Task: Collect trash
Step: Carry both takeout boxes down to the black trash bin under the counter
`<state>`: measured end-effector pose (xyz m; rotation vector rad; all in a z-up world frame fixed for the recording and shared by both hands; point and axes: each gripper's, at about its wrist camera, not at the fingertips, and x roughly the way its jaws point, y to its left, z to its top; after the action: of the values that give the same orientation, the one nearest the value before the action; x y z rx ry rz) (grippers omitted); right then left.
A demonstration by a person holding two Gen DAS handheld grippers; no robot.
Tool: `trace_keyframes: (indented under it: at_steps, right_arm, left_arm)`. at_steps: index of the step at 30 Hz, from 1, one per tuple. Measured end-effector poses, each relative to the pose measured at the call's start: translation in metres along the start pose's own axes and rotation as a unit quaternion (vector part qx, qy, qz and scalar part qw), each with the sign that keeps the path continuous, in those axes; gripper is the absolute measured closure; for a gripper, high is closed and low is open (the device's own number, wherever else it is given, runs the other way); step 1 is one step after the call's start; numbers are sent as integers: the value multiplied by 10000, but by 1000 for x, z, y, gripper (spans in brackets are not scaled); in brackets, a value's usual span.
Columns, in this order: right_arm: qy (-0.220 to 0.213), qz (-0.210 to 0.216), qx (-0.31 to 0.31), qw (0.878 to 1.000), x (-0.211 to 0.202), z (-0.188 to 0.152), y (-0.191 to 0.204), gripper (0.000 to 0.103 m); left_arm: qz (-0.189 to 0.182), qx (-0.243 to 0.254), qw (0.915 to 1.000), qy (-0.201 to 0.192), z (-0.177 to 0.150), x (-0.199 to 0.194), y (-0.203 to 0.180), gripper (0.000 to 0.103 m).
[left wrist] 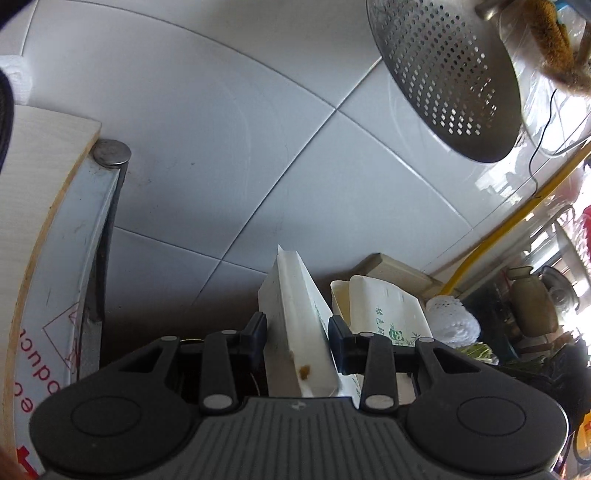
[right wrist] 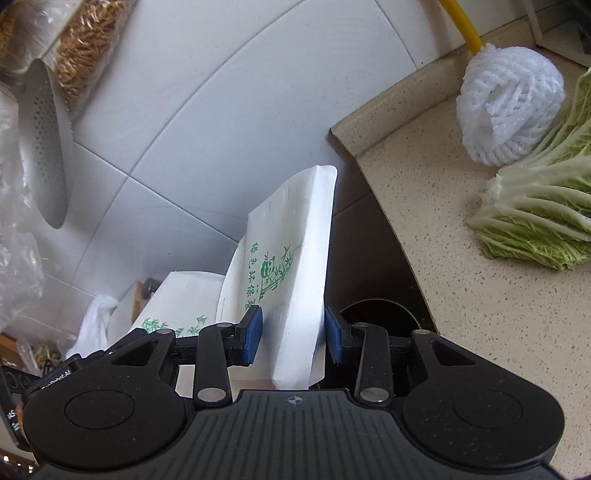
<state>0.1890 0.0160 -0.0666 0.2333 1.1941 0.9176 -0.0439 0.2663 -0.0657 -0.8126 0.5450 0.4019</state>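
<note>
Open room is left before the tiled wall [left wrist: 229,155] at mid-height. Overhead, passage is barred by a hanging strainer [left wrist: 448,79]. On the tabletop [right wrist: 461,258], the way rightward is blocked by a foam net [right wrist: 511,105] and cabbage [right wrist: 543,206].

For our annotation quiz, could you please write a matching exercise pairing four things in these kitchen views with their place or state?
Things:
1. foam net
2. cabbage
3. perforated strainer
4. printed takeaway box

Descriptions:
A. leafy green, lying on the speckled counter
B. metal, hanging against the white tiled wall
C. standing on edge between the right claw pads
D. white mesh bundle by the yellow tube

Pairs: 1-D, 2-A, 3-B, 4-C
</note>
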Motion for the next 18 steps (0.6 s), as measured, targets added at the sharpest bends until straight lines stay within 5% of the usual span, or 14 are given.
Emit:
trace_keyframes:
  at_steps: [18]
  right_arm:
    - [749, -1015, -855, 9883, 80, -13, -2, 59]
  left_arm:
    - [1438, 619, 9862, 531, -29, 74, -18, 70]
